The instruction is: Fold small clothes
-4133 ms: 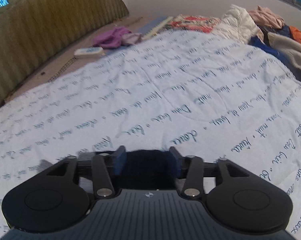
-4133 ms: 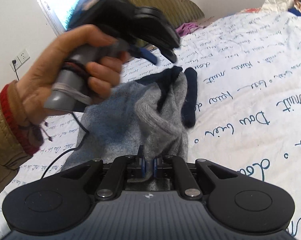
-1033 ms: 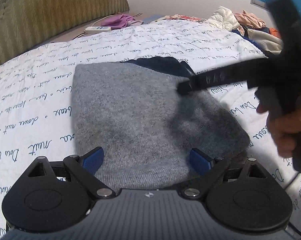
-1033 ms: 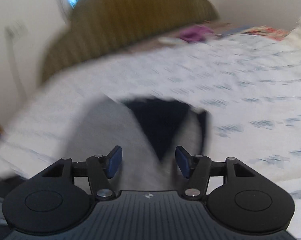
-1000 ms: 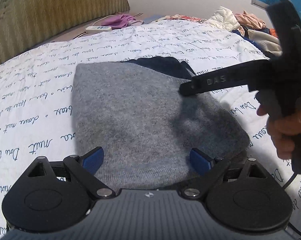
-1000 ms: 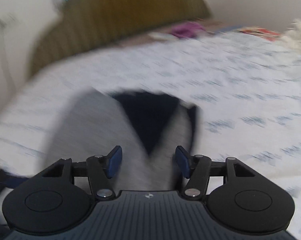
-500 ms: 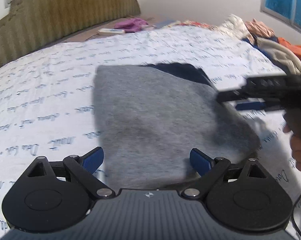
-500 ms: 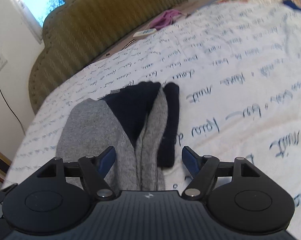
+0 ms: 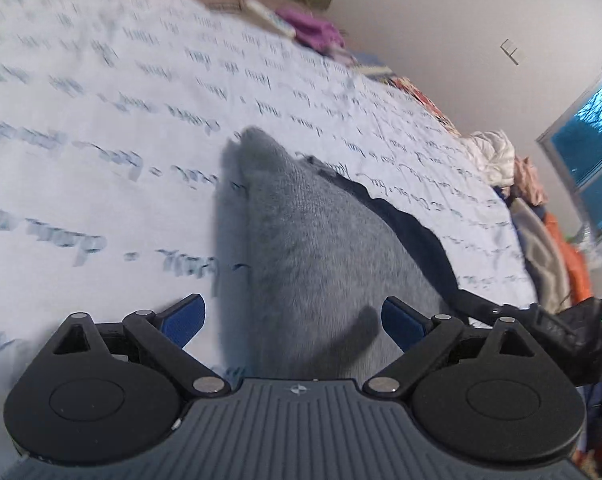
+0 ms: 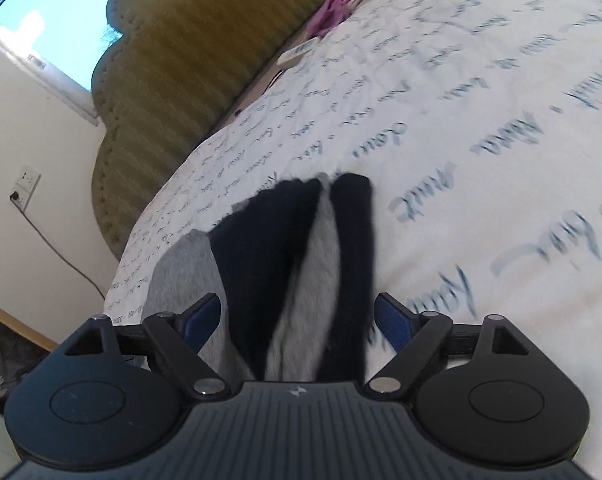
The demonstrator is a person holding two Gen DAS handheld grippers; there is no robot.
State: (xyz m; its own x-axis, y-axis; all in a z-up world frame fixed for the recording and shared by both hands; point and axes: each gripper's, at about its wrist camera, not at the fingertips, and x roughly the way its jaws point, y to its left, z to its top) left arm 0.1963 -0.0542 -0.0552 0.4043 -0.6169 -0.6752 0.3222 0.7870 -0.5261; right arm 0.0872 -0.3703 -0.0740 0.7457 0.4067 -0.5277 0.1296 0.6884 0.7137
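Note:
A small grey knit garment (image 9: 313, 256) with navy parts (image 9: 413, 228) lies folded on the white bedspread (image 9: 101, 128). My left gripper (image 9: 293, 320) is open and empty, low over the garment's near edge. In the right wrist view the same garment shows its grey body (image 10: 181, 272), navy panel (image 10: 261, 248) and navy sleeve (image 10: 355, 240). My right gripper (image 10: 297, 320) is open and empty, its jaws straddling the garment's near end. The right gripper also shows at the right edge of the left wrist view (image 9: 541, 320).
A padded olive headboard (image 10: 189, 60) runs along the bed's far side. A purple cloth (image 9: 317, 34) and a white remote (image 10: 299, 55) lie near it. A pile of clothes (image 9: 541, 216) sits at the bed's far right. A wall socket with a cable (image 10: 25, 184) is on the left.
Both grippers have tilted and dropped closer to the garment. Four seconds ago the right gripper was shut on the grey cloth; both now stand open with the garment flat.

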